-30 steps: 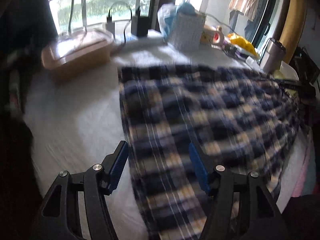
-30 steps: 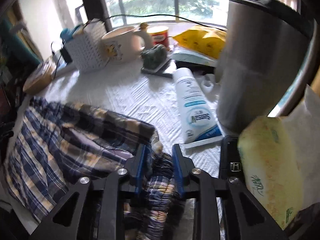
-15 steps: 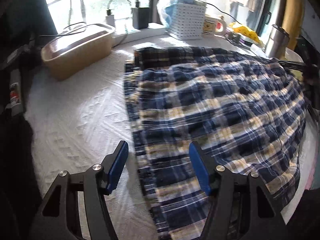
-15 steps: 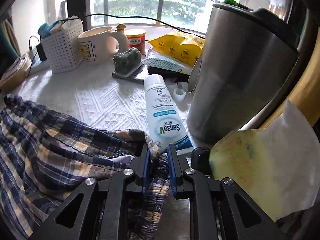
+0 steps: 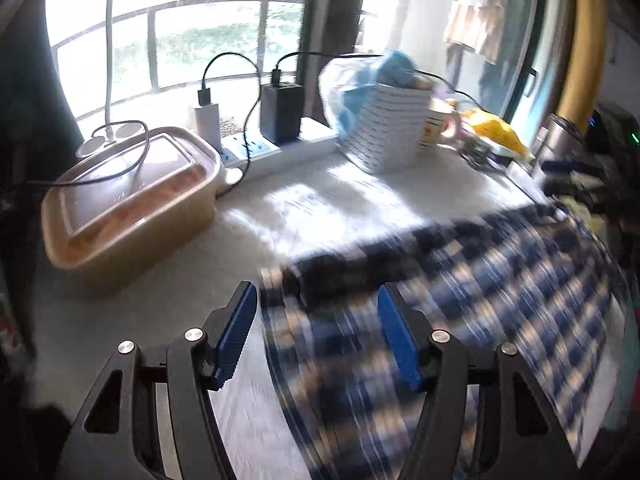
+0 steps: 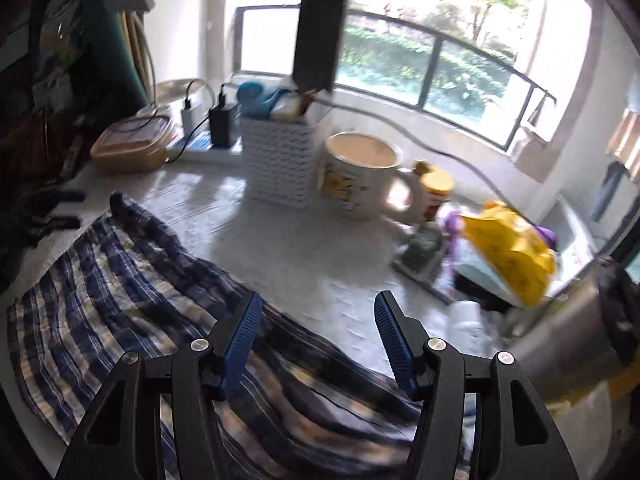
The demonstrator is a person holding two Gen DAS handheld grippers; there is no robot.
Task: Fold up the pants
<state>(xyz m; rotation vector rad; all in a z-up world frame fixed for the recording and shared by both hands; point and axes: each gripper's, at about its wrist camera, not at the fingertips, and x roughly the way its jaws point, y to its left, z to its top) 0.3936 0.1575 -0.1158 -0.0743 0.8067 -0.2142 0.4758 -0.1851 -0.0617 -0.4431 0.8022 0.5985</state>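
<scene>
From my left wrist view, my left tongs (image 5: 316, 332) stand about half open with nothing pinched; the near-left corner of the pants (image 5: 460, 288) shows between the blue pads but neither pad presses it. The pants lie spread flat on the white worktop (image 5: 328, 200), reaching from its middle to the right edge. I judge one fold is just laid and I am between grips. Next I need a fresh hold on this corner hem, low enough to catch every layer. Toward the far edge I count one lidded tan box (image 5: 128, 200), two chargers (image 5: 280, 112) on one power strip, one white basket (image 5: 396, 128) and one mug (image 5: 438, 128).

From my right wrist view, my right tongs (image 6: 318, 340) are opening, pads clear of the cloth, and the plaid edge lies below and between them, not held. The pants (image 6: 112, 292) run from here to the worktop's left edge, wrinkled in long ridges. My next move here calls for pinching the matching edge so both sides lift together. I count one mug (image 6: 360, 176), one basket (image 6: 280, 156), one yellow bag (image 6: 508, 248), one steel tumbler (image 6: 568, 328) and one white tube (image 6: 466, 322), blurred.
</scene>
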